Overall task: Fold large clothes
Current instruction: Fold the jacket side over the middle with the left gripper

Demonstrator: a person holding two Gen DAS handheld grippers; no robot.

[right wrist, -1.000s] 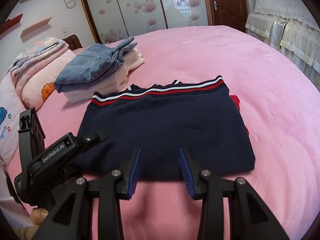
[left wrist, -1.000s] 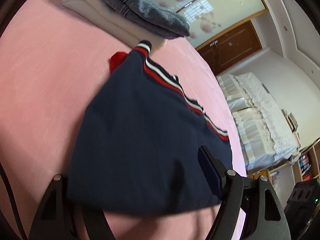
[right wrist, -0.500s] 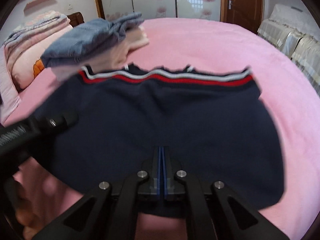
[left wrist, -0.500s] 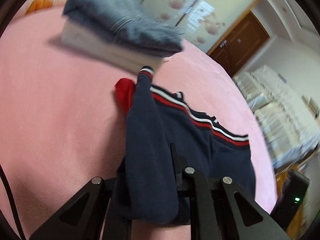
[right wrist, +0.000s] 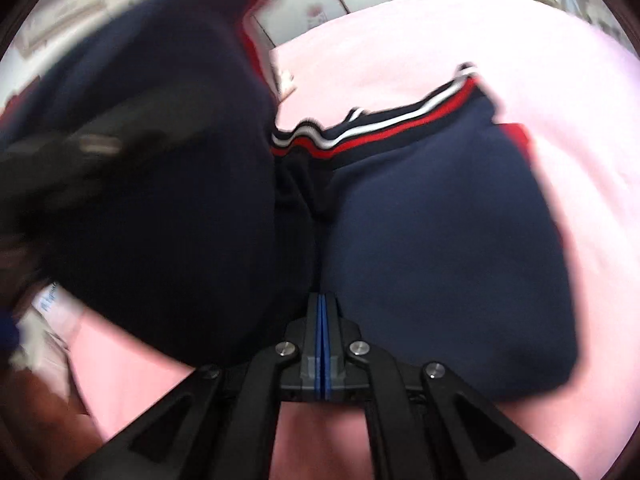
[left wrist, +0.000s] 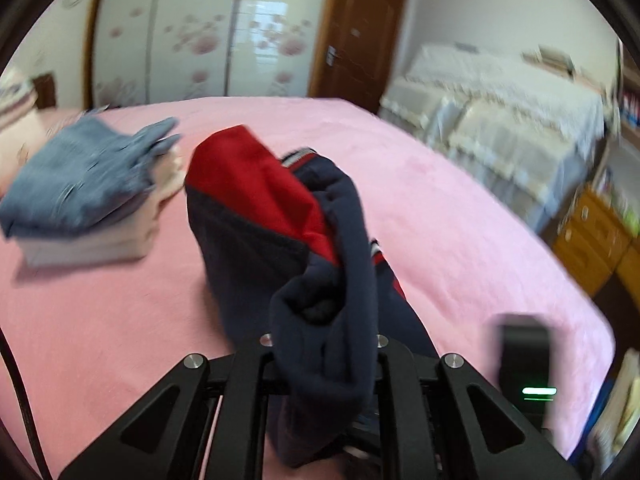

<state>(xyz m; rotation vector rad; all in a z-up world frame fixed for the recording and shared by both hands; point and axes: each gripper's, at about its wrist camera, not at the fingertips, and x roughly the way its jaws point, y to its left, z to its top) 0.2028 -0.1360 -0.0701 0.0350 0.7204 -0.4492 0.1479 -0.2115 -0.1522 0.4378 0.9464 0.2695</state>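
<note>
A navy sweater (left wrist: 248,240) with a red panel and a red-and-white striped hem lies on the pink bed (left wrist: 440,220). My left gripper (left wrist: 324,354) is shut on a bunched edge of it, which it holds up off the bed so that the fabric drapes over its fingers. In the right wrist view this raised half (right wrist: 160,200) looms blurred at the left, while the other half (right wrist: 440,240) lies flat. My right gripper (right wrist: 323,300) is shut, pads together. Its tips rest at the sweater's near edge, at the crease between the two halves.
A folded stack, denim on top of cream cloth (left wrist: 84,184), sits on the bed to the left of the sweater. Beyond the bed stand a floral wardrobe, a brown door (left wrist: 356,36), a white-covered sofa (left wrist: 500,112) and a wooden cabinet (left wrist: 592,240).
Both grippers closed. The left took the sweater's edge, lifted it and rolled, exposing the red panel. The right sank to the middle of the sweater's near edge.
</note>
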